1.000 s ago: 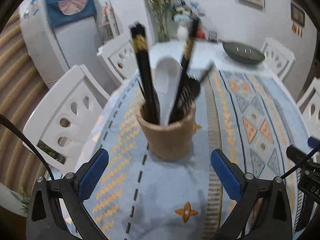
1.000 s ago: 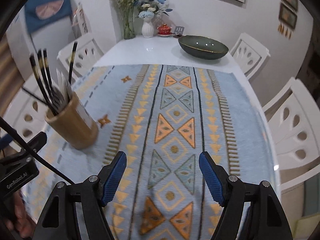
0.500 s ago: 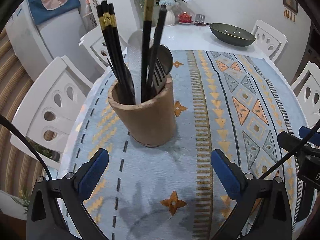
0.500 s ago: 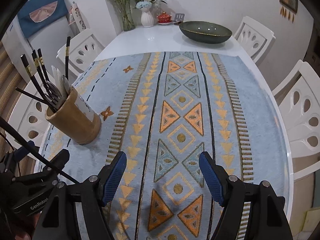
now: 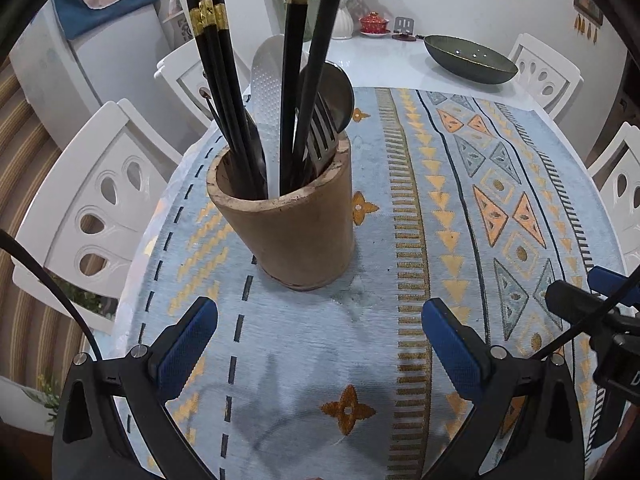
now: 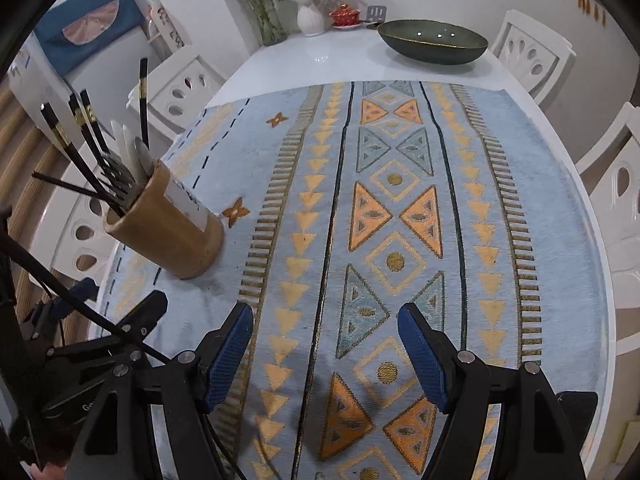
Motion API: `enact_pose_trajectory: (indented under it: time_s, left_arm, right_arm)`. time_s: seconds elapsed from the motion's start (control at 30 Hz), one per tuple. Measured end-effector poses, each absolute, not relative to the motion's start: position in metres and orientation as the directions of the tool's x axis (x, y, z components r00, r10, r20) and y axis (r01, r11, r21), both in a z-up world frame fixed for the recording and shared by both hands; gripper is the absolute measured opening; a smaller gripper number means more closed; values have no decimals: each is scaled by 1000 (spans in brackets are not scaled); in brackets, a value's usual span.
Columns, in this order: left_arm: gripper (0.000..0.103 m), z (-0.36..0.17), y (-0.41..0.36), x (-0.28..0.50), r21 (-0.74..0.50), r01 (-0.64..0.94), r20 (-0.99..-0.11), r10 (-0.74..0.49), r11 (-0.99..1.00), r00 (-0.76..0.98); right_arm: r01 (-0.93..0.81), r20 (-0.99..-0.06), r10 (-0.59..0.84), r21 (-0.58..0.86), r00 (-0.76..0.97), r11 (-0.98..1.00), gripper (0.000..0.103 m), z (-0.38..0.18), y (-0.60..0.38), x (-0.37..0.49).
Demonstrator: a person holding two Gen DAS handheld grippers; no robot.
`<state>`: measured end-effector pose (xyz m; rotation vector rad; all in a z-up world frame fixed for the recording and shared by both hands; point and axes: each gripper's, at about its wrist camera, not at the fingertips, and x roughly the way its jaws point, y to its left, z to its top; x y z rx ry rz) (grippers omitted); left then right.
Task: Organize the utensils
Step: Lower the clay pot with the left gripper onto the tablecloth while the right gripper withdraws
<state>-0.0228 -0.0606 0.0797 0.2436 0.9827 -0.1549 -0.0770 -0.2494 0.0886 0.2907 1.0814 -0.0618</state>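
The left gripper (image 5: 320,328) hangs with its jaws spread wide and holding nothing, low over the patterned cloth (image 5: 460,208) just short of the wooden holder (image 5: 296,232). The right gripper (image 6: 326,348) is likewise spread and empty, over the middle of the cloth, well apart from the holder (image 6: 176,232). The utensils stand gathered in that holder near the left edge of the table (image 6: 320,52): black chopsticks (image 5: 216,80) leaning to one side, two more rising steeply at centre, a white scoop (image 5: 268,92), a slotted spatula (image 5: 320,132) and a dark spoon bowl behind it. No loose utensil shows on the cloth in either view, so the things lie as a finished tidy-up would leave them; equally, this could be a full holder waiting to be sorted out onto the table. Which of the two it is, the pictures do not settle. Should the left gripper close on the holder, my judgement is that the grip belongs low on the body, square across its width, since the tall chopsticks make it top-heavy and a high or skewed pinch could tip it. Picking a single chopstick would call for approaching from above, clear of the neighbouring sticks. The green bowl (image 6: 432,42) and vase (image 6: 310,20) at the far end stand well out of the way.
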Motion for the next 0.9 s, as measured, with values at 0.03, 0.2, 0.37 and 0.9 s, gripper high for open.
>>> enact_pose_trajectory:
  time_s: [0.03,0.2,0.37,0.9]
  left_arm:
    - [102,79,-61,-22,131,240,-838,-22,962,545]
    - [102,77,-62,-22,126,249,-843,-28,960,537]
    - [102,76,-62,-22,114,251,-849,-37,961,527]
    - [102,76,-57,-22,93,238,-846,-49,967,530]
  right_arm:
    - [193,-878,87,199,471,961,73,88,-249,-77]
    - [210,-881,85,203,466,956,73,86,-254,-77]
    - [211,-881,81,199,467,957,73,86,-255,-77]
    - [185,-885,90,193,456,964,73,84,-246,-78]
